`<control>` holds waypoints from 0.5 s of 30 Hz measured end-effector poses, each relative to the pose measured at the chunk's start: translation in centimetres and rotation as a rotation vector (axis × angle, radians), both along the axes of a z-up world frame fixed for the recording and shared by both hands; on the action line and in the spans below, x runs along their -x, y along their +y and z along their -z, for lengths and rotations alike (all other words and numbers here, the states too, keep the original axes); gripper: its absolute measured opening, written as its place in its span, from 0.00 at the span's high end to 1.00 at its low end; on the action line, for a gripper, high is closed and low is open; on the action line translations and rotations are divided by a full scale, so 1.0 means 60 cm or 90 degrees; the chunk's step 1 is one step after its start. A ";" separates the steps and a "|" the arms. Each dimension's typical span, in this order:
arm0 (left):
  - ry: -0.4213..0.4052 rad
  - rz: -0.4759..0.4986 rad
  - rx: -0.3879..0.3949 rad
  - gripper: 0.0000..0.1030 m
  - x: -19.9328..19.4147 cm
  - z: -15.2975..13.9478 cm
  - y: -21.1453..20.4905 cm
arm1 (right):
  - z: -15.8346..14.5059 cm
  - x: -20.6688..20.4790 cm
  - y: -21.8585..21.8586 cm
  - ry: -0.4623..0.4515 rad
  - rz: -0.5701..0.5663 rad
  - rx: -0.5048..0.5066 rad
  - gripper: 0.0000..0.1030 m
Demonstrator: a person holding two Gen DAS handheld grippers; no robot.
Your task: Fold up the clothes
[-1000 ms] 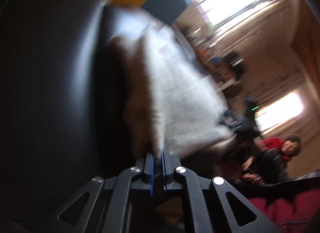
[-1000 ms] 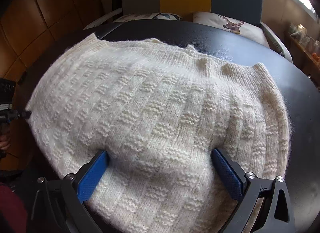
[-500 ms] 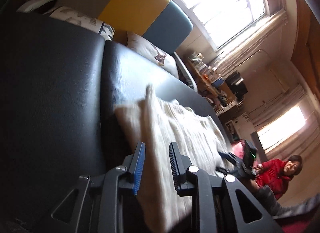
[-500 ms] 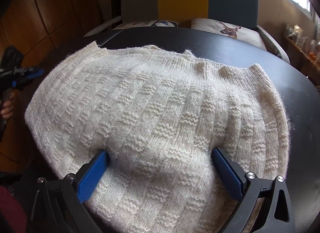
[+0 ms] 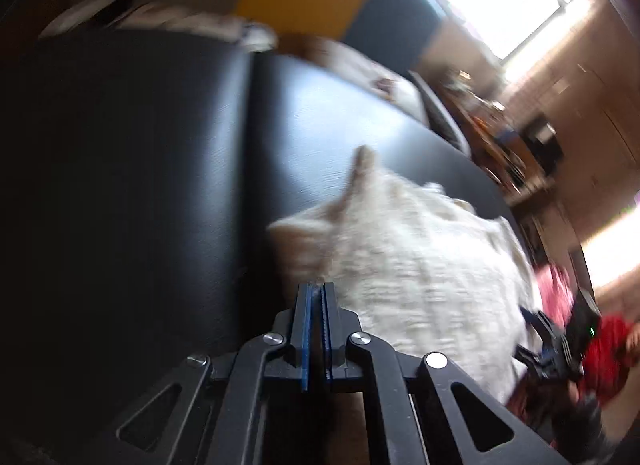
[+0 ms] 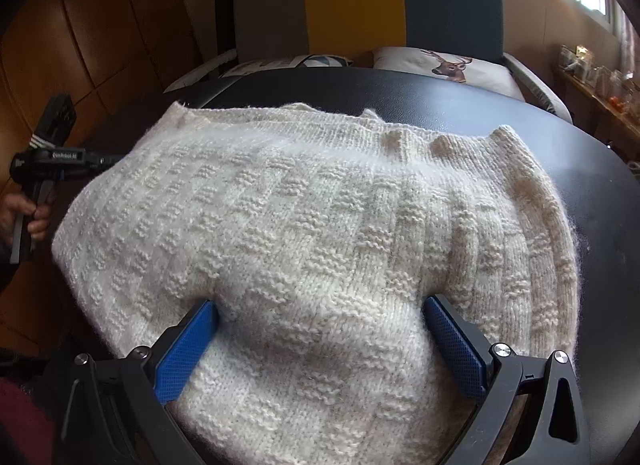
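Black table [image 6: 600,193] carries everything; no containers in view. Bench [image 6: 360,5] with grey, yellow and teal back panels sits past the table's far edge, deer cushion [image 6: 444,63] on its seat.

Cream knit sweater [image 6: 304,233] lies spread over the table's near half, ribbed hem toward the far edge, left side hanging off the left edge.

Right gripper [image 6: 320,341]: jaws wide, blue pads either side of a raised hump of sweater at the near edge, touching the knit, not clamped.

Left gripper [image 5: 316,305]: jaws narrow, nearly together, a sliver of sweater edge between the pads, at the sweater's left side. Left view is blurred.

Hand [image 6: 24,213] wraps the left gripper's handle, off the table's left edge.
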State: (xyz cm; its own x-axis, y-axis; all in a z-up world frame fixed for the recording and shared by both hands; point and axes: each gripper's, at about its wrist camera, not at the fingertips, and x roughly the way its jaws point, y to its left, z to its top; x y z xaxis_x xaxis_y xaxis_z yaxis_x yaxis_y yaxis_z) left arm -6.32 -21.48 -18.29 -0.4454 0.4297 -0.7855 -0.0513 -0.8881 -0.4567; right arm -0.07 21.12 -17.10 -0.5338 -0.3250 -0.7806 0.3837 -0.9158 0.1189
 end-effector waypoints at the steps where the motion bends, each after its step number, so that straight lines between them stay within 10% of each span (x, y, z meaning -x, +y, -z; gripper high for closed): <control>1: -0.004 -0.020 0.015 1.00 -0.005 0.006 -0.005 | 0.000 0.000 -0.001 0.001 0.001 -0.002 0.00; 10: 0.031 -0.079 -0.175 0.82 -0.054 -0.029 -0.060 | 0.000 -0.001 -0.002 0.004 0.002 0.000 0.00; 15: 0.038 -0.039 -0.193 0.68 -0.068 -0.043 -0.032 | -0.001 0.000 0.002 0.007 -0.001 -0.001 0.00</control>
